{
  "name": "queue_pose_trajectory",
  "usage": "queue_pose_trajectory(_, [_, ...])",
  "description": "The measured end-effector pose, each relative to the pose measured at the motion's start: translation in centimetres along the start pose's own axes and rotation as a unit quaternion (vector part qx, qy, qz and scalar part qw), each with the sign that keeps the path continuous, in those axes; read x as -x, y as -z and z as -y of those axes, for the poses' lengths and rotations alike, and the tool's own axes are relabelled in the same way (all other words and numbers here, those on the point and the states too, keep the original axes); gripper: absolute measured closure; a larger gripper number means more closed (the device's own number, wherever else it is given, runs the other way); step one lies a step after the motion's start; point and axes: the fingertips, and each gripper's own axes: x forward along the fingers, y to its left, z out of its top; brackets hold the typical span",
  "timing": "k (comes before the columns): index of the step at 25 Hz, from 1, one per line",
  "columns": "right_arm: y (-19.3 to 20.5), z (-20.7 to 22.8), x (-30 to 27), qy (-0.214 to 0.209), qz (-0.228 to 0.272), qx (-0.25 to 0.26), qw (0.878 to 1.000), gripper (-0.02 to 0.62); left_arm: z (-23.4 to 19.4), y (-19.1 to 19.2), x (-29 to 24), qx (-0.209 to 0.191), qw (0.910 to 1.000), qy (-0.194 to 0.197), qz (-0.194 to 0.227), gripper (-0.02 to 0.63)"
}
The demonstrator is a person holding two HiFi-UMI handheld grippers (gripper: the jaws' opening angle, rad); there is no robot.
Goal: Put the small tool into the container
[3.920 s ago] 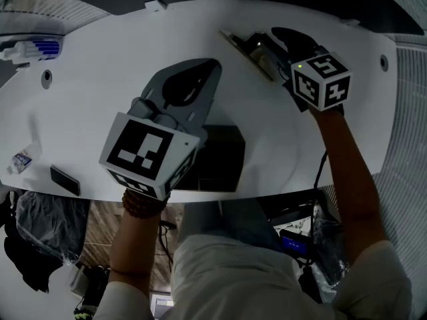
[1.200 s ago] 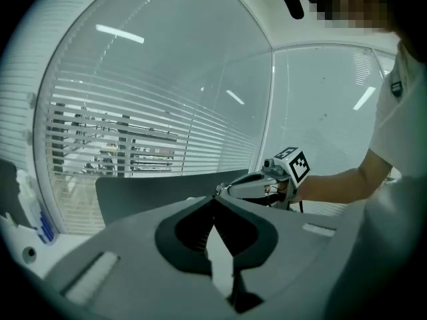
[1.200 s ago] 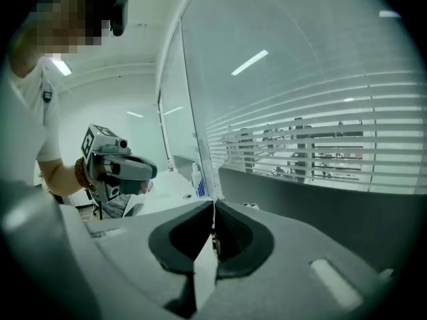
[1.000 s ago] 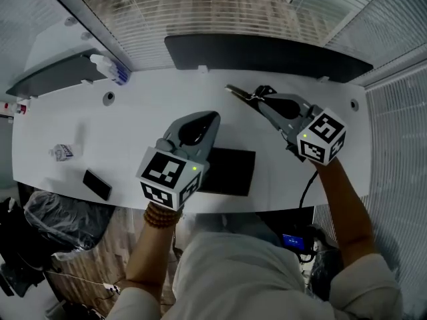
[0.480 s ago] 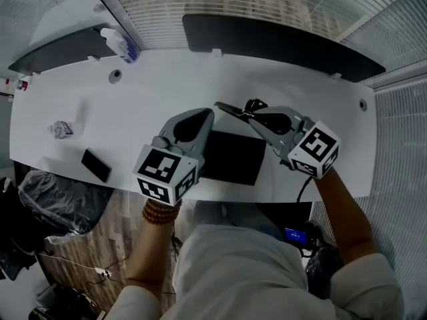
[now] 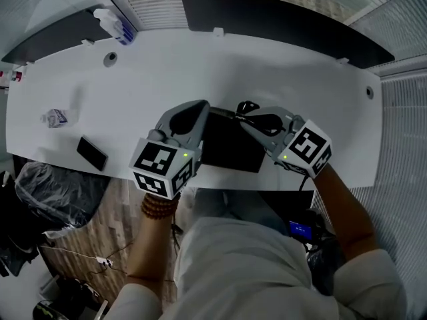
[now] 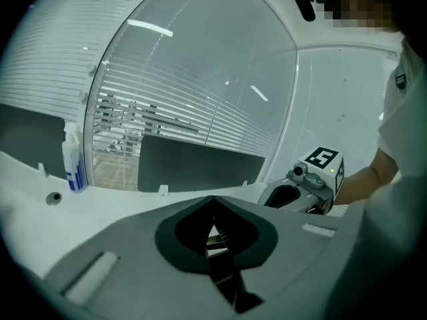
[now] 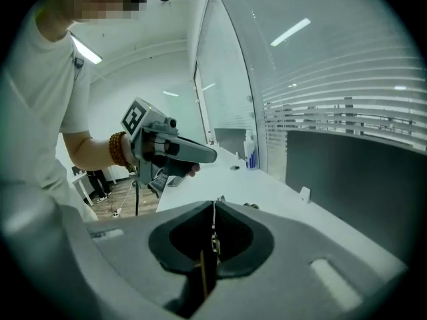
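White table (image 6: 300, 92), container (image 6: 230, 149) at near edge, small tool (image 6: 245, 107) above

a white curved table (image 6: 153, 79) stands before slatted blinds (image 7: 153, 105), over a wood floor (image 6: 123, 205).

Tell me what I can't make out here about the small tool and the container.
1. small tool: right gripper view shows it edge-on, pinched in the right gripper; its type is unclear.
2. container: head view, too dark to show depth or contents.
3. packet on the desk: head view, too small to read.
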Motion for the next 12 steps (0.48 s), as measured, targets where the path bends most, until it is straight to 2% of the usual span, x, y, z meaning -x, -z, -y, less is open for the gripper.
queue_pose_trajectory(12, [3.2,-2.0,-1.7,-0.017,-0.057,0.048,0.997,0.588,-0.2,2.1,-0.4,0.012,0.9999,0.001,-0.011,0.603])
